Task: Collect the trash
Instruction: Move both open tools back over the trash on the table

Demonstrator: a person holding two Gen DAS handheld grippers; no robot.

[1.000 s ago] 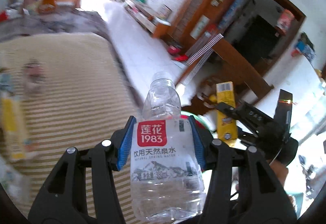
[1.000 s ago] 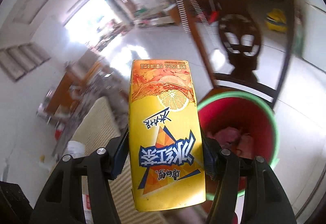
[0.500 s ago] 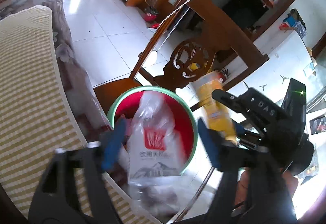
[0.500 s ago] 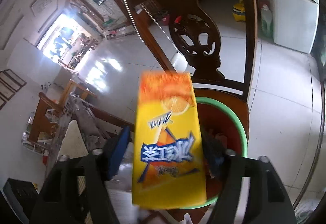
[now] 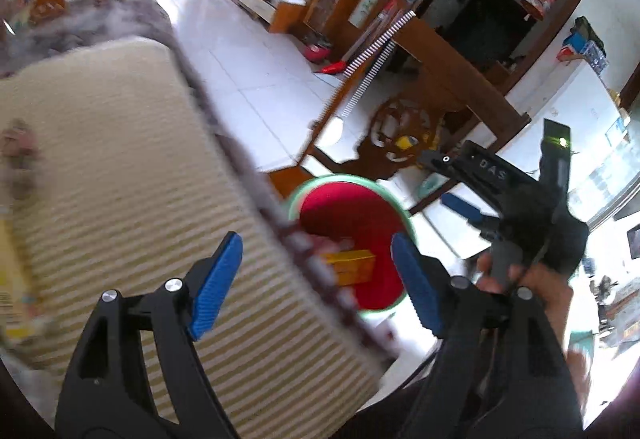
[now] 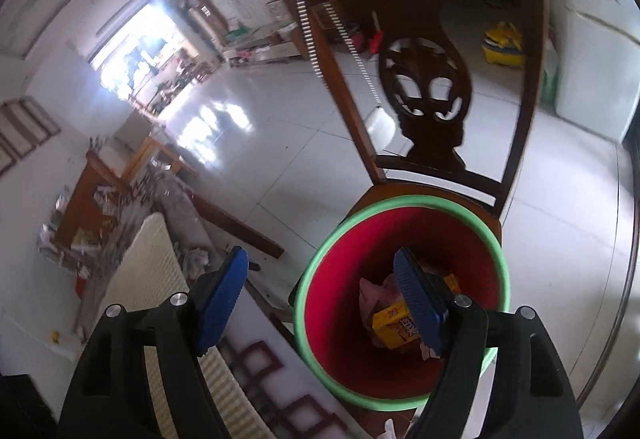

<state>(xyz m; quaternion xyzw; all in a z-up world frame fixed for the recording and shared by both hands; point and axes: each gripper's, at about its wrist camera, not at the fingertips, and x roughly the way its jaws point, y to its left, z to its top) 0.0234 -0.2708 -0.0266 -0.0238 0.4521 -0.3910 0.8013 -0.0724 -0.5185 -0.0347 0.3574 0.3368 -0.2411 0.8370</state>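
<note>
- Both tongs have let go since one second ago: the water bottle is gone from the left tongs [image 5: 316, 279] and the yellow drink carton [image 6: 394, 323] is gone from the right tongs [image 6: 326, 303].
- At 9 o'clock in the left wrist view lies the striped mat [image 5: 120, 191] on the worktop, with blurred litter at its far left edge.
- Left tongs stand wide open, with nothing between the blue pads.
- Past them, at about 3 o'clock, is the red bucket [image 5: 348, 207] with a green rim, on a wooden chair [image 6: 424, 91].
- Yellow carton now lies inside the bucket on other trash; I cannot make out the bottle there.
- Right tongs are also wide open and empty, over the bucket.
</note>
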